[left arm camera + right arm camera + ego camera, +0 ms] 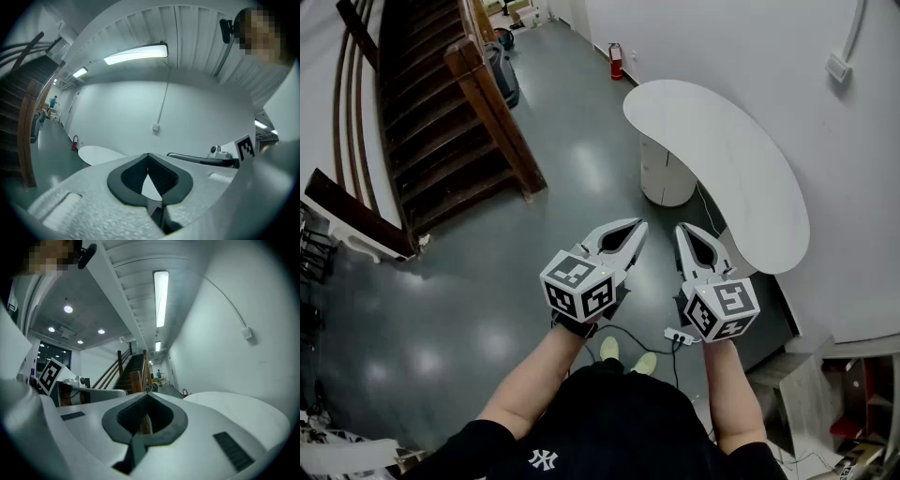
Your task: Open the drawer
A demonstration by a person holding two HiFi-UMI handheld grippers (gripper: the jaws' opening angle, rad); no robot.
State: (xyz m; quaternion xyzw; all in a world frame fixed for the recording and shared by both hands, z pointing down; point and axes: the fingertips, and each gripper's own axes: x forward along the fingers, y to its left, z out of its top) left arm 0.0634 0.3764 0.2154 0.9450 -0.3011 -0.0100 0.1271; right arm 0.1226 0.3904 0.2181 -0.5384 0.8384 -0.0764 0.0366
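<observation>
Both grippers are held level in front of the person, over the grey floor, side by side. In the head view my left gripper (638,226) has its white jaws meeting at the tip, shut on nothing. My right gripper (682,229) is likewise shut and holds nothing. The left gripper view shows the left gripper (148,155) with its tips touching, and the right gripper view shows the right gripper (148,395) the same way. A white curved table (741,159) stands ahead to the right on a white rounded cabinet (664,174). I cannot make out a drawer front.
A wooden staircase (431,112) with a heavy post (492,112) rises at the left. A red fire extinguisher (616,62) stands by the white wall. A white power strip (678,336) and cable lie on the floor near the person's feet. Boxes clutter the bottom right.
</observation>
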